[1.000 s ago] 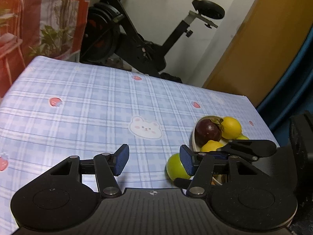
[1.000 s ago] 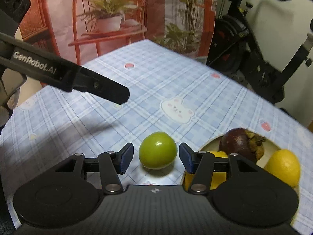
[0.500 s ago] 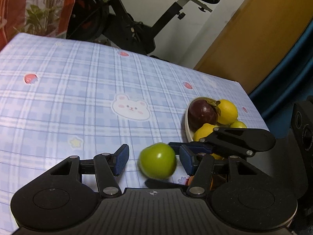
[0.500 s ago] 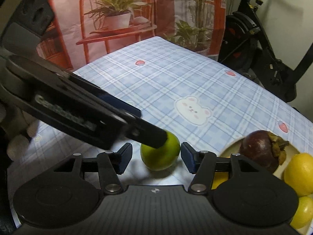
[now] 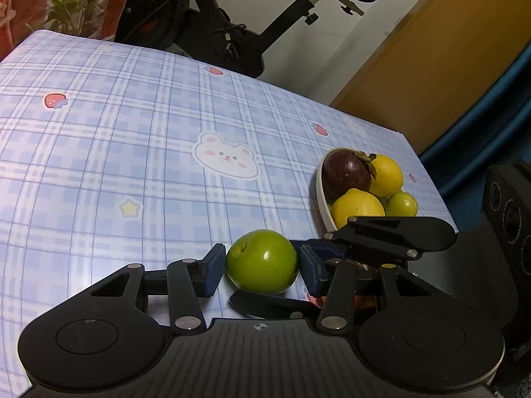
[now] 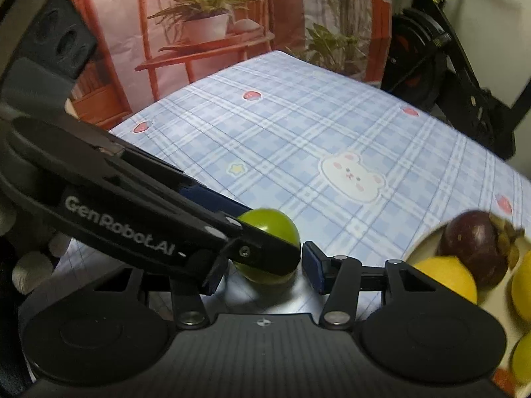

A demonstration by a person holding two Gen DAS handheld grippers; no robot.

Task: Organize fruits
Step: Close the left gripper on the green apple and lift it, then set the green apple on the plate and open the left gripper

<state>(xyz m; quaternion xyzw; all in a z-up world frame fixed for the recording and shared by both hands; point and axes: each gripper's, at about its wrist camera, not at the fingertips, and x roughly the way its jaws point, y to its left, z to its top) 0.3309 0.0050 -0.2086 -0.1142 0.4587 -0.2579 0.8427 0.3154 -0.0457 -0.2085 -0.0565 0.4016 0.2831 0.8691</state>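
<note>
The left tool point(image 6: 212, 238) hides the green fruit's point(image 6: 275, 225) lower half (right wrist view).

Home room: exercise bike point(image 5: 232, 16) behind table, cartoon bear tablecloth point(image 5: 132, 132)

A blue plaid tablecloth point(image 5: 139, 139) printed with a white bear point(image 5: 225, 156), strawberries and a star covers the table. Beyond its far edge stands a black exercise bike point(image 5: 239, 33), beside a backdrop point(image 6: 205, 26) picturing potted plants on red furniture. A yellow-brown door point(image 5: 428, 56) stands at right.
</note>
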